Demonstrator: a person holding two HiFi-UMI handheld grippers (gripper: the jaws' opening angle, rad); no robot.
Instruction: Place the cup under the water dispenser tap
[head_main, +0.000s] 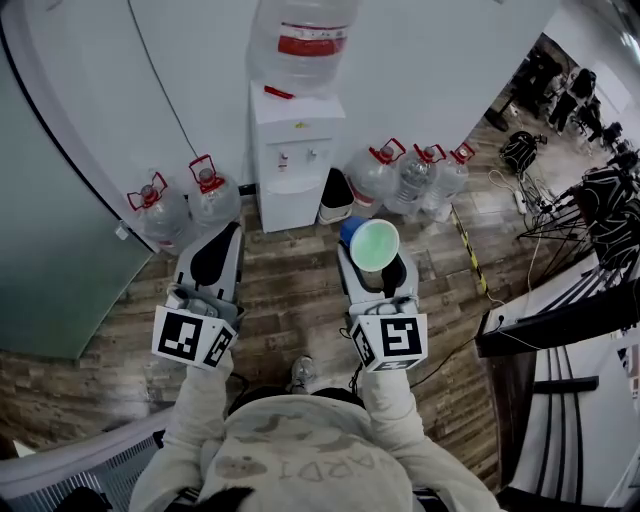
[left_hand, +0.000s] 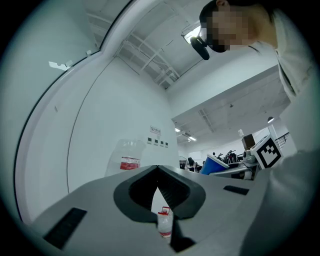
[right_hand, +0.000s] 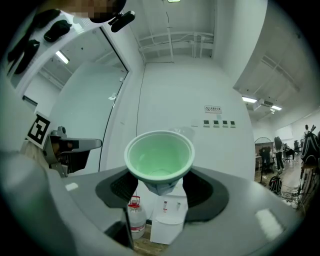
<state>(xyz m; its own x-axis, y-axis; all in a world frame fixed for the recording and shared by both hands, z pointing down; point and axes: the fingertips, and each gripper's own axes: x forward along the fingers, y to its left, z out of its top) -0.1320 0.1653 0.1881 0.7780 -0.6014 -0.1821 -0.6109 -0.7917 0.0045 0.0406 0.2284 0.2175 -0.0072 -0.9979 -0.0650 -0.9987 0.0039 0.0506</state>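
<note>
Right gripper (head_main: 372, 256): fingers clamped on green cup (right_hand: 159, 155). Left gripper (left_hand: 158, 172): fingers closed together, nothing between. Water dispenser (head_main: 297, 160): beyond both fingertips, apart.

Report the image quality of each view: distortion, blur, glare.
Head view: strong fisheye, seams on the wall bow beside the water dispenser; light even, no glare. Left gripper view: dark circular vignette, edges stretched. Right gripper view: the cup is sharp, ceiling lamps glare, corners go black.
</note>
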